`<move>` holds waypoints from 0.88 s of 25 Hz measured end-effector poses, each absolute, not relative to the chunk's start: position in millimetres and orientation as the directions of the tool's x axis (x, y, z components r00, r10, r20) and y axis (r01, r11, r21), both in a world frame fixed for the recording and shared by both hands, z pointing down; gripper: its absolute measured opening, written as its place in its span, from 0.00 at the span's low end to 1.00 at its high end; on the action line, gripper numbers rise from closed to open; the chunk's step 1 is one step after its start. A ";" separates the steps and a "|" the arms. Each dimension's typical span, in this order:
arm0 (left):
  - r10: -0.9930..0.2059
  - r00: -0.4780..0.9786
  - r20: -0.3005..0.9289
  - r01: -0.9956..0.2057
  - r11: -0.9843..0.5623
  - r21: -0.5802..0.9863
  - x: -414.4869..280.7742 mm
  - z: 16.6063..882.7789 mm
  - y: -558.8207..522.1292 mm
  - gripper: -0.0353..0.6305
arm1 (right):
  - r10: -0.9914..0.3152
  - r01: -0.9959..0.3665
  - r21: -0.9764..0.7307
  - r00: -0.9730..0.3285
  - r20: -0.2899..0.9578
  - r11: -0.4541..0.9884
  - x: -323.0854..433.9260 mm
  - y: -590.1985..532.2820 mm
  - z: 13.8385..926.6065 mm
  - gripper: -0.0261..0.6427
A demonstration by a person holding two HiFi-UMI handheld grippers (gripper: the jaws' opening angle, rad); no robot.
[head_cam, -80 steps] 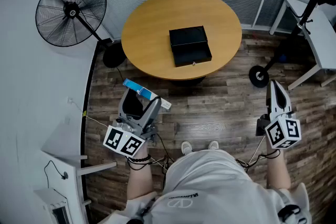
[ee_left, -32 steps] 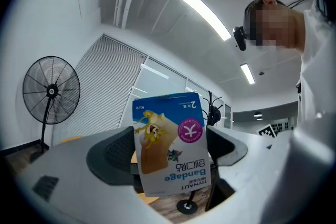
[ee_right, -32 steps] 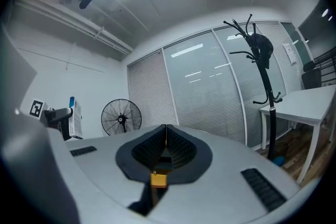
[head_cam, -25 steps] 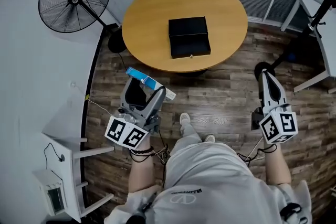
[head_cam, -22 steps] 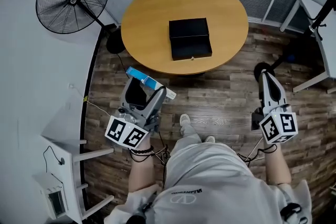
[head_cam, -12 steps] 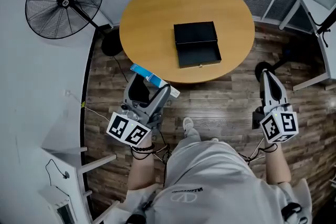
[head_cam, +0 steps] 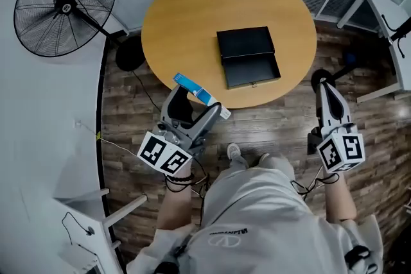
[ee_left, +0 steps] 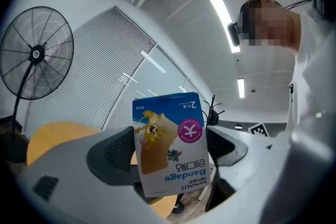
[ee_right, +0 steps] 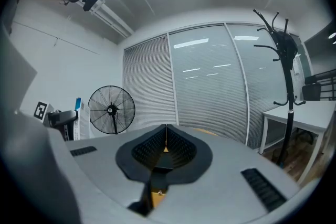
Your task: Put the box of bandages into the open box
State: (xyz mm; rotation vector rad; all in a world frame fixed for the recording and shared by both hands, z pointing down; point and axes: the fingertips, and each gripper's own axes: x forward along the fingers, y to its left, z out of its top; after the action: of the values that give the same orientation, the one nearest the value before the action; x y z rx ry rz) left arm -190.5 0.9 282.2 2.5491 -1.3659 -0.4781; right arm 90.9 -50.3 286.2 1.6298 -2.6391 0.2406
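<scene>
The box of bandages [ee_left: 170, 144] is a small blue-and-tan printed carton, and we've got it up in the air in the left tool [head_cam: 194, 113]. It hangs over the near-left rim of the round wooden surface [head_cam: 186, 16], not yet over the open box [head_cam: 249, 58].

The left tool's jaws stand wide, w/ one pad on each narrow side of the carton, so the grip runs across its width; the print reads upside down in the left gripper view.

We'd judge it light, thin card w/ not much stiffness, prob. easy to dent if squeezed harder. The glossy faces could slide, so the side edges look the right place to hold.

The black open box lies mid-surface, lid back, w/ its tray on the side nearer us, well apart from the carton.

The right tool [head_cam: 321, 85] has its jaws together w/ nothing in them, and hangs low over the wood floor [head_cam: 270, 131] off the surface's right. A standing fan [head_cam: 64, 3] is far left.
</scene>
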 end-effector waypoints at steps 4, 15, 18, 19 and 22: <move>-0.822 0.541 -0.178 -0.747 -0.566 0.349 -188.8 290.4 -15.1 0.70 | -0.887 -0.895 -0.110 -0.445 0.125 0.433 83.6 -62.4 290.3 0.06; -0.819 0.560 -0.125 -0.740 -0.563 0.368 -158.9 305.4 -101.3 0.70 | -0.825 -0.853 -0.094 -0.521 0.218 0.514 75.2 -148.5 323.2 0.06; -0.816 0.568 -0.105 -0.741 -0.563 0.366 -155.6 311.8 -111.3 0.70 | -0.780 -0.819 -0.091 -0.569 0.260 0.567 57.6 -157.9 335.7 0.06; -0.816 0.570 -0.098 -0.742 -0.562 0.364 -156.2 315.2 -111.0 0.70 | -0.769 -0.809 -0.090 -0.582 0.265 0.581 51.3 -157.2 339.1 0.06; -0.816 0.572 -0.082 -0.747 -0.560 0.360 -158.4 322.5 -110.0 0.70 | -0.743 -0.785 -0.097 -0.612 0.272 0.611 36.6 -155.7 346.1 0.06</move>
State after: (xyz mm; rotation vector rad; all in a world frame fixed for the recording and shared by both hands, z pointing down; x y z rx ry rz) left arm -158.4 -110.0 322.5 2.5216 -1.2871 -0.3471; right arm 36.6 -155.7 346.1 1.2647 -2.6317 0.3061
